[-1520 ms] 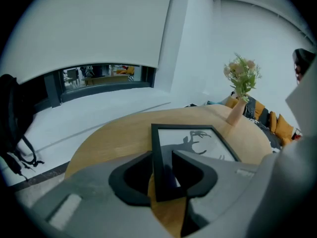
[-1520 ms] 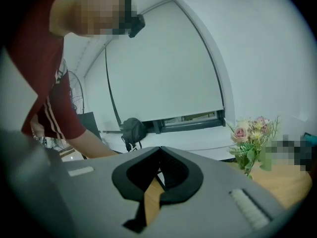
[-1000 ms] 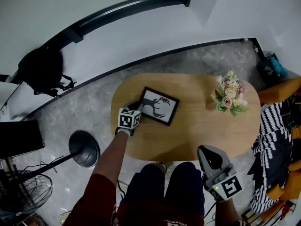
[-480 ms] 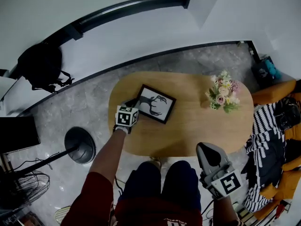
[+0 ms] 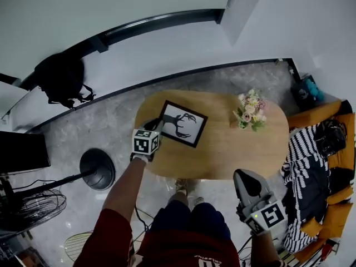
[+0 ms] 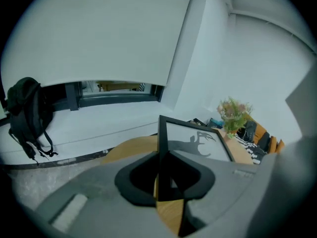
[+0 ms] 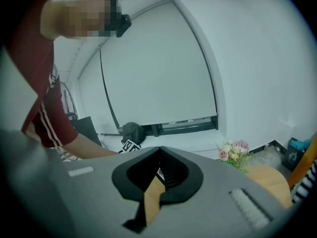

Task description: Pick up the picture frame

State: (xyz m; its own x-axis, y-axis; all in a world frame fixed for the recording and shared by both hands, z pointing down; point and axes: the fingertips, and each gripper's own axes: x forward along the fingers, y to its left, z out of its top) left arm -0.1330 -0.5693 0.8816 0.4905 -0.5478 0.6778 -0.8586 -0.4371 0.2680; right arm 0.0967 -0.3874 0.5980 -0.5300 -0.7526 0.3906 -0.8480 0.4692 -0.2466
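My left gripper [image 5: 154, 127] is clamped on the one picture frame [image 5: 182, 123], pinching its thin black border at the short left end; in the left gripper view that edge stands upright between the jaws. The frame sits over the left part of the oval wooden table [image 5: 239, 149], glass side up toward my head, with the dark antlered silhouette showing. Its long axis runs out to my right and slightly toward me, away from the jaws. I cannot tell whether its far end clears the wood.

My right gripper [image 5: 247, 183] hangs near my right knee, off the table's near edge. Its jaws are closed tip to tip with nothing in them.

By count there are one frame, one table, one bunch of flowers [image 5: 248, 109] on the table's right part well apart from the frame, one black backpack [image 5: 61, 78] on the ledge, one floor fan [image 5: 25, 216], and two grippers.
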